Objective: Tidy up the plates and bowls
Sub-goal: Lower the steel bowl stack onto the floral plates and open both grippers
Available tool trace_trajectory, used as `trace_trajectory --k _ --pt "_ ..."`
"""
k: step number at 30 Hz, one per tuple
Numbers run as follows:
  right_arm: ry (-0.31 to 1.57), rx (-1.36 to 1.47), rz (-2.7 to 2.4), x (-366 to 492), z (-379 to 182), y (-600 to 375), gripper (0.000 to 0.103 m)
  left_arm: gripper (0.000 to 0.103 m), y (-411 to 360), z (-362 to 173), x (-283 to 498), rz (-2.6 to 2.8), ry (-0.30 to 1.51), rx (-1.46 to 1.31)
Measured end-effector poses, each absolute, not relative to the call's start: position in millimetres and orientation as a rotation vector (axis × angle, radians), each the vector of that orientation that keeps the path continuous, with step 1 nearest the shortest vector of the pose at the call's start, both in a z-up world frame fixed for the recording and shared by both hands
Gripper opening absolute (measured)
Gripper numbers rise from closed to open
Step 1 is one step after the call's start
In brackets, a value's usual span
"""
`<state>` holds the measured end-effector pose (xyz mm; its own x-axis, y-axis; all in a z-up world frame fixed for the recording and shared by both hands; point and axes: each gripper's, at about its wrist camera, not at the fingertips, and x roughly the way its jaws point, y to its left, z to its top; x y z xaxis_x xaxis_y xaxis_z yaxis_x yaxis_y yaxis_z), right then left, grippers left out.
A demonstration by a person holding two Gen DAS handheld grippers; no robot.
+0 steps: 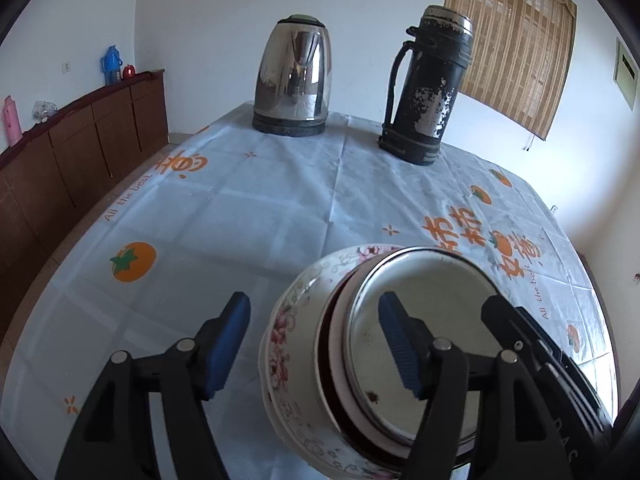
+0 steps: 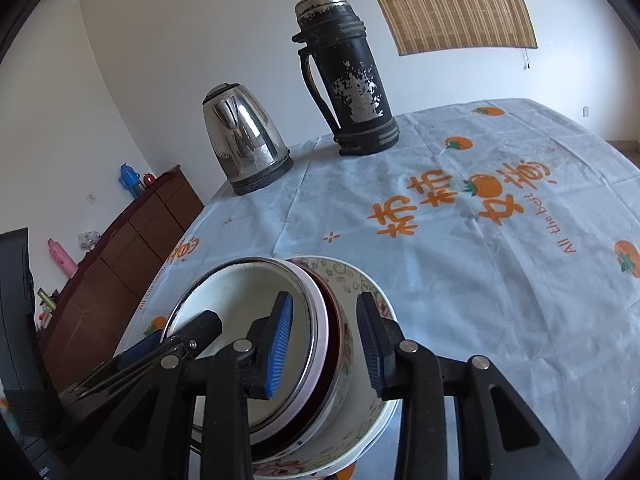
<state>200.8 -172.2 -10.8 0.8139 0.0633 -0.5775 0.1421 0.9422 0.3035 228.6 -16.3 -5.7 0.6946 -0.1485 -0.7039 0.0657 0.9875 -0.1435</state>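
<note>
Printed on the tablecloth in orange: "All the best", beside large orange Chinese characters reading "柿柿如意" with persimmon motifs. The same "All the best" line recurs along the cloth's left edge in the left wrist view. No other legible marking found.

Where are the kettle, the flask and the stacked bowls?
kettle [image 1: 294, 76], left wrist view, shiny steel body
flask [image 2: 352, 80], right wrist view, worn black body
bowls [image 1: 280, 344], left wrist view, flowered outer wall
</note>
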Motion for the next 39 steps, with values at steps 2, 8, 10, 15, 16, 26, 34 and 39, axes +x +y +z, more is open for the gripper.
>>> trace_trajectory --k 2,8,10,15,16,26,34,39 --pt "0.581 0.323 -0.054 195.9 -7.6 -170.6 0.037 0.076 -16.9 -2.9 226.9 -0.097 0.768 -0.091" --pt "0.522 0.345 -0.076 184.0 -7.7 -177.4 0.055 0.092 -11.8 -1.5 225.7 -0.048 0.725 -0.083" --pt "0.511 0.346 -0.080 182.2 -9.8 -179.5 0.057 0.093 -12.9 -3.1 225.4 -0.052 0.722 -0.079" --pt "0.478 0.324 -0.114 173.1 -10.0 -181.9 0.057 0.096 -22.3 -2.9 220.7 -0.071 0.686 -0.058" --pt "0.474 0.328 -0.114 171.0 -10.4 -183.0 0.057 0.098 -22.8 -2.6 219.4 -0.068 0.677 -0.057" --pt "0.477 0.328 -0.108 165.8 -15.3 -182.9 0.057 0.100 -23.4 -10.1 214.9 -0.039 0.645 -0.053" --pt "0.487 0.317 -0.100 165.3 -16.2 -180.1 0.057 0.100 -25.2 -18.3 220.2 -0.049 0.699 -0.019" --pt "0.494 0.317 -0.103 166.6 -15.9 -181.2 0.057 0.100 -23.9 -21.3 221.4 -0.051 0.720 -0.023"
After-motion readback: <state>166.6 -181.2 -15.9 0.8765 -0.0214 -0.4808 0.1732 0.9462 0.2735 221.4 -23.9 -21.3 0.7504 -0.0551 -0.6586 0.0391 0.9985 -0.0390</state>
